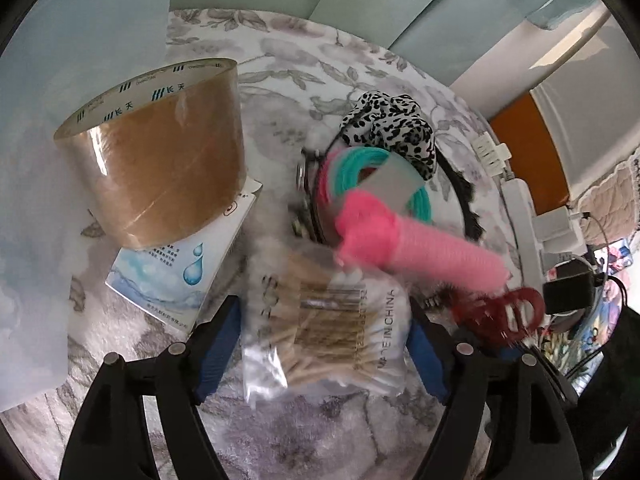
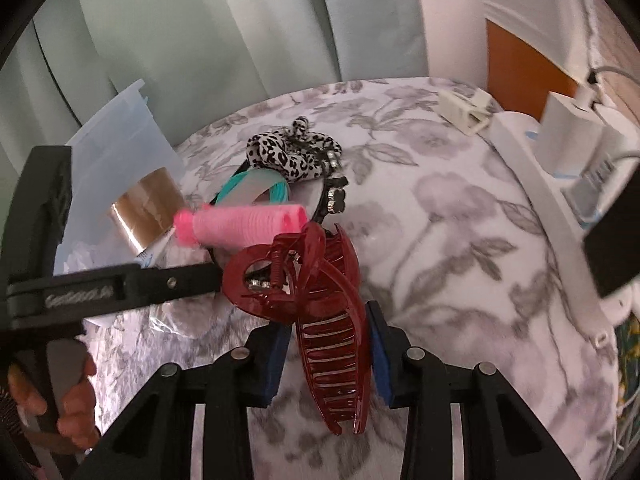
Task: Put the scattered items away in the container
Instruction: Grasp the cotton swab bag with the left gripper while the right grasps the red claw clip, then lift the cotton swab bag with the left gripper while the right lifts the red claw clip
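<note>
While pinching red hair claw [image 2: 332, 344] in right gripper [image 2: 328, 348], left gripper [image 1: 324, 344] spread around swab bag [image 1: 324, 340]; could slip, slick plastic.

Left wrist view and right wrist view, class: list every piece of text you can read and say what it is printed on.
"MADE IN CHINA": cotton swab bag.
"长天", repeated: tape roll rim.
Small print on the water-drop packet: too small to read.
Embossed brand on the left tool's arm: blurred, unreadable.
</note>
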{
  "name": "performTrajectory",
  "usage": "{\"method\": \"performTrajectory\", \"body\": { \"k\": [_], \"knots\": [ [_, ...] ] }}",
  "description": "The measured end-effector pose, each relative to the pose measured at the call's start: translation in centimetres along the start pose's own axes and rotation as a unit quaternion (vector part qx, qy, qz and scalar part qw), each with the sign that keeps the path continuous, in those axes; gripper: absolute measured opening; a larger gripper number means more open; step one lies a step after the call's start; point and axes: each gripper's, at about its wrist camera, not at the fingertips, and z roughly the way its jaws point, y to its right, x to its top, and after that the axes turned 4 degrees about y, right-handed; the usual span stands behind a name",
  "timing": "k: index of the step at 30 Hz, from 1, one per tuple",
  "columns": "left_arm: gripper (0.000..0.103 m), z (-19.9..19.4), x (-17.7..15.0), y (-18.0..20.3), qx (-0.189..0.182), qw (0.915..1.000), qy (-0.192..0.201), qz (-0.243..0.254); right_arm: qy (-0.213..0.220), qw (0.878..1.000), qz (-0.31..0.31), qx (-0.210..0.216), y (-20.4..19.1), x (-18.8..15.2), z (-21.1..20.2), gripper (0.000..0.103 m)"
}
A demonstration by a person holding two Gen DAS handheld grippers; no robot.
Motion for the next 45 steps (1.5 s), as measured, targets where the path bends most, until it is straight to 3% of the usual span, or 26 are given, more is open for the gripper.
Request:
{"method": "performTrajectory", "body": {
  "k": [3,17,25,33,39,45],
  "knots": [
    [0.072,-0.2,-0.4,0.5,0.024,0.9996,0.004,0.015,0.002,1.0,0.0,0.002,-0.3,-0.2,-0.8,0.039],
    [0.072,-4.4,-3.1,0.5,0.043,0.9989,0.006,0.016,0.031,0.998,0.055,-0.003,1.2,-0.6,-5.4,0.039],
    [0.072,-7.6,-3.8,2.3,0.04,0.9984,0.028,0.027,0.044,0.997,0.06,0.001,0.9,-1.0,-7.7,0.019],
    [0.072,-9.4,-5.0,3.1,0.046,0.9978,0.036,0.034,0.037,0.997,0.065,-0.001,0.9,-1.7,-7.5,0.019],
    [0.072,-9.7,-4.7,2.8,0.05,0.9974,0.044,0.028,0.034,0.998,0.057,-0.013,0.8,-0.9,-6.6,0.022],
    [0.072,-9.1,-3.9,2.2,0.044,0.9977,0.043,0.028,0.017,0.998,0.049,-0.028,1.1,-0.1,-4.1,0.042]
  ]
}}
